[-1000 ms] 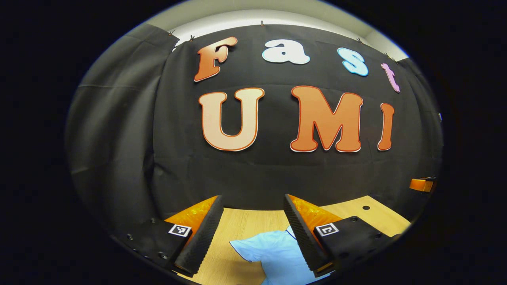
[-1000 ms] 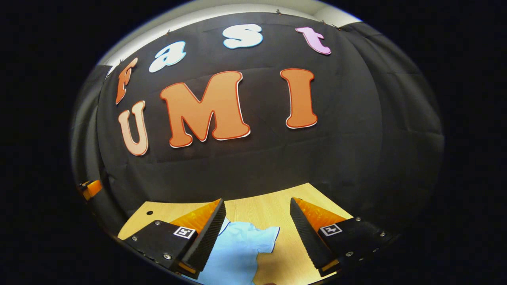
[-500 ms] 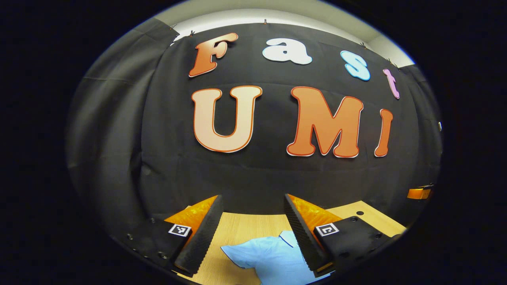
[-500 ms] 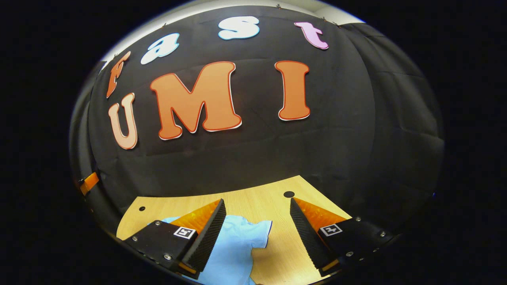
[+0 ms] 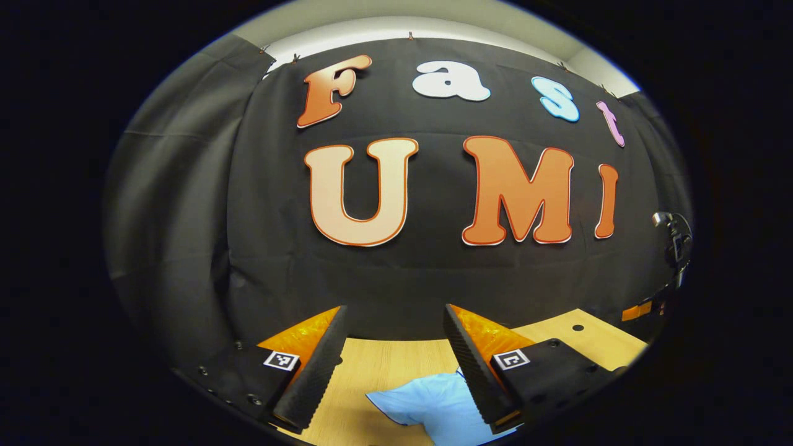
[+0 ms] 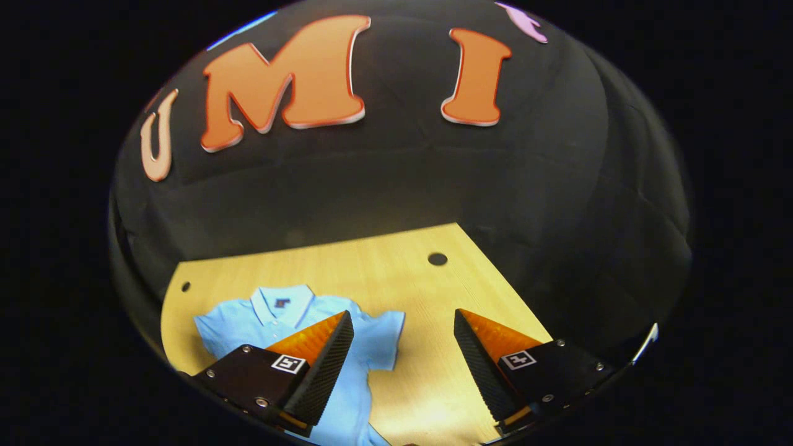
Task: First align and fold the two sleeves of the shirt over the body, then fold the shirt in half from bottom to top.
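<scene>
Wooden table (image 6: 396, 272) before black cloth wall (image 6: 403, 173), our light blue shirt (image 6: 365, 337) lying flat on it, collar toward the wall, sleeves spread, our left gripper (image 5: 392, 356) and right gripper (image 6: 403, 362) raised above it, jaws apart, holding nothing.

a light wooden table (image 6: 396, 279) is set against the black cloth wall. two round holes are cut near its far edge, one at the far right (image 6: 437, 259) and one at the far left (image 6: 185, 287). a light blue polo shirt (image 6: 365, 337) is laid flat on the left part, collar toward the far edge, sleeves spread.
</scene>
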{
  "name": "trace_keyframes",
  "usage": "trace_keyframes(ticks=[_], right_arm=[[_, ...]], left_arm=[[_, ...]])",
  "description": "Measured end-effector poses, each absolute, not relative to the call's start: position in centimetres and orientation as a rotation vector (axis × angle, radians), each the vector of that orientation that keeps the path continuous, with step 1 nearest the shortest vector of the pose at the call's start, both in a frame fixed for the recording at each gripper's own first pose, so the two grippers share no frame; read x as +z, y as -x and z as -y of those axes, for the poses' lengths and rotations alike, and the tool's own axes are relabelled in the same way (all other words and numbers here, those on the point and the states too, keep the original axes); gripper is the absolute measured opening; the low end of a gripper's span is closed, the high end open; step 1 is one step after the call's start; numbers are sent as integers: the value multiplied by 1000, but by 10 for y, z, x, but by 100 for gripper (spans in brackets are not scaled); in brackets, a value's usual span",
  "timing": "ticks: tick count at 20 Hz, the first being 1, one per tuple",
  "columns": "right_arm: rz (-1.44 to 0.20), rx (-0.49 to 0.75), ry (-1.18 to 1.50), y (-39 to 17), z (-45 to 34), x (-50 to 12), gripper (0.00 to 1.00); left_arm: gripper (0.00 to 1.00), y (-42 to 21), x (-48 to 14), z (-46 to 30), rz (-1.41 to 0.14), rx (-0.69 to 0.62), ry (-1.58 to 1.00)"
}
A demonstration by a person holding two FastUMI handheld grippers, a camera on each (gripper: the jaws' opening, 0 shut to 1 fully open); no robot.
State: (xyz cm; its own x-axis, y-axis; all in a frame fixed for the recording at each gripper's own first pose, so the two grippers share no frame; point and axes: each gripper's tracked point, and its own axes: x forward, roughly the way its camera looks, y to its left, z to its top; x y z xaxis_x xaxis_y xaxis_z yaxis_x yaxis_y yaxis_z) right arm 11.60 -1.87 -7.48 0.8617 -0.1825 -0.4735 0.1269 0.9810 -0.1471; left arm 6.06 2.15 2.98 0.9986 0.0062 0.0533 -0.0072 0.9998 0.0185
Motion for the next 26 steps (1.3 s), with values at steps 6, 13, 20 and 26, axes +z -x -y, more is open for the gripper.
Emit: trace_keyframes(ticks=[6,13,20,26], right_arm=[[-796,-202,113,-169,27,-154,99],[-1029,-259,93,-192,40,-230,100],[-1098,-257,73,-204,36,-268,100],[-1126,-246,38,-207,33,-284,90]], left_arm=[[98,-72,18,-38,25,29,-27],[98,-71,-10,-67,-39,74,15],[98,-70,-36,-82,-89,102,-30],[99,-69,-56,-88,-136,116,-21]])
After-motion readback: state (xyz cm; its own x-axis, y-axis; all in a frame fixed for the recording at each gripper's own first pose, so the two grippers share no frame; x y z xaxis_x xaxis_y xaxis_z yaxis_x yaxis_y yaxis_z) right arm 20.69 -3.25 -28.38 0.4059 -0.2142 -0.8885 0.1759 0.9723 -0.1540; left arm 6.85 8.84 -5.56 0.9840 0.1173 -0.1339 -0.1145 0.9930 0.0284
